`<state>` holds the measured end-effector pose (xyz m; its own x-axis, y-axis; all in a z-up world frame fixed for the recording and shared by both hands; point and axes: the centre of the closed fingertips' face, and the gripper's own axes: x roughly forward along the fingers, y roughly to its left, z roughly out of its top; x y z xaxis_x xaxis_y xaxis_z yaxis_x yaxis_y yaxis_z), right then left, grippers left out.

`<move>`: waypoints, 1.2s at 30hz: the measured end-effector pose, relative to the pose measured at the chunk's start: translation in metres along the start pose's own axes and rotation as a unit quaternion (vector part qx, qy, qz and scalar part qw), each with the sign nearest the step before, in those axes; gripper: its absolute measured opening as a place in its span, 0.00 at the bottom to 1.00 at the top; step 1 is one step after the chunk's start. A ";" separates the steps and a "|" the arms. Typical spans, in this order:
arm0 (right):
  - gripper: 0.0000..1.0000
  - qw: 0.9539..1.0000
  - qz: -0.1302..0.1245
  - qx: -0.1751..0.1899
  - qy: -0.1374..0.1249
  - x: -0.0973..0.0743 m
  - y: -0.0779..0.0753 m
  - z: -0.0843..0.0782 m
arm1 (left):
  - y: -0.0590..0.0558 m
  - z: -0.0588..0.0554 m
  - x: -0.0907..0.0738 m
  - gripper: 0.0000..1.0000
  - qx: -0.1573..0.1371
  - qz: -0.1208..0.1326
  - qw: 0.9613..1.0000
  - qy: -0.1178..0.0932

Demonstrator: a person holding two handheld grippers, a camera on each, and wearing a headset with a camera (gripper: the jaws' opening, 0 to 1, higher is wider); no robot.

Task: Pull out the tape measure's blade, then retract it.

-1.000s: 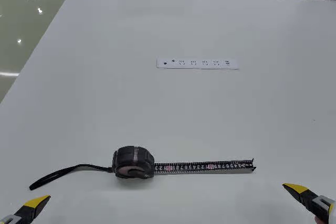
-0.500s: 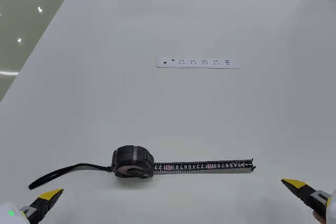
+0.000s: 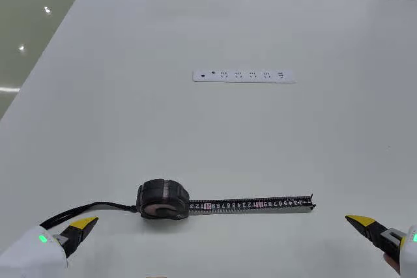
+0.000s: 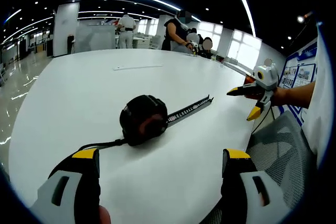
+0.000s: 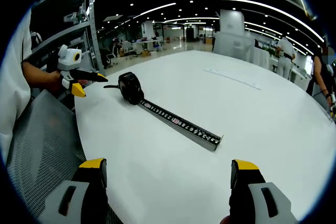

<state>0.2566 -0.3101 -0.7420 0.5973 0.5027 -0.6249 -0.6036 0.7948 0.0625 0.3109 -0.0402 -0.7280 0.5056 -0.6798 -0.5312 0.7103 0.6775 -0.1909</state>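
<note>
Yellow-tipped black left tongs (image 4: 161, 154), right tongs (image 5: 168, 164)

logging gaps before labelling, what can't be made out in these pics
- Blade numbers: too small to read in the head view.
- Strap end: hidden behind the left gripper in the head view.
- Right gripper body: cut off by the head view's bottom corner.
- Strip markings: too small in the head view.

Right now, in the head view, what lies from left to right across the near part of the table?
left gripper → case → blade → right gripper
</note>
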 end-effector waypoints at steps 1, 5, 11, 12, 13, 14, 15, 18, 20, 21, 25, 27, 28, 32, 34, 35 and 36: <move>0.99 1.000 0.000 -0.001 0.001 0.000 0.000 0.000 | -0.001 0.001 0.002 0.94 0.000 0.000 1.000 0.000; 0.99 1.000 0.002 0.001 0.000 0.000 -0.001 0.000 | -0.002 0.002 0.010 0.94 -0.001 -0.003 1.000 0.002; 0.99 1.000 0.001 0.002 -0.001 0.000 0.000 0.000 | -0.002 0.000 0.022 0.93 -0.006 -0.004 1.000 0.007; 0.99 1.000 0.000 0.003 -0.001 0.000 0.000 0.000 | -0.001 0.002 0.024 0.93 -0.007 -0.004 1.000 0.005; 0.99 1.000 0.000 0.003 -0.001 0.000 -0.001 0.000 | -0.001 0.002 0.026 0.93 -0.009 -0.004 1.000 0.006; 0.99 1.000 0.000 0.004 -0.001 0.000 -0.001 0.000 | -0.002 0.003 0.028 0.92 -0.008 -0.005 1.000 0.005; 0.99 1.000 -0.001 0.004 -0.001 0.000 -0.001 0.000 | -0.002 0.003 0.029 0.92 -0.008 -0.006 1.000 0.005; 0.99 1.000 0.000 0.005 -0.001 0.000 0.000 -0.001 | -0.003 0.005 0.035 0.92 -0.007 -0.009 1.000 0.004; 0.99 1.000 0.000 0.005 0.000 0.000 0.000 -0.002 | -0.003 0.008 0.038 0.92 -0.006 -0.009 1.000 0.002; 0.99 1.000 0.000 0.006 -0.001 0.000 0.000 -0.002 | -0.004 0.009 0.040 0.92 -0.008 -0.010 1.000 0.002; 0.99 1.000 -0.001 0.008 -0.001 -0.001 -0.001 -0.003 | -0.004 0.009 0.046 0.91 -0.009 -0.010 1.000 0.003; 0.99 1.000 -0.001 0.007 0.000 -0.001 -0.001 -0.003 | -0.004 0.009 0.048 0.91 -0.008 -0.011 1.000 0.004; 0.99 1.000 -0.001 0.007 0.000 -0.001 -0.001 -0.003 | -0.003 0.009 0.049 0.91 -0.008 -0.011 1.000 0.005; 0.99 1.000 0.000 0.008 0.001 0.000 0.000 -0.004 | -0.003 0.010 0.052 0.90 -0.010 -0.010 1.000 0.003; 0.99 1.000 0.000 0.009 0.000 0.001 0.000 -0.004 | -0.004 0.010 0.053 0.90 -0.011 -0.012 1.000 0.003; 0.99 1.000 0.001 0.009 0.000 0.001 0.000 -0.004 | -0.006 0.010 0.055 0.90 -0.010 -0.012 1.000 0.003; 0.99 1.000 0.001 0.009 0.000 0.001 0.000 -0.003 | -0.006 0.010 0.055 0.89 -0.010 -0.013 1.000 0.005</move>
<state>0.2556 -0.3109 -0.7454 0.5961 0.5035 -0.6254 -0.5952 0.7999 0.0766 0.3390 -0.0848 -0.7482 0.4832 -0.6942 -0.5335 0.7130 0.6657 -0.2204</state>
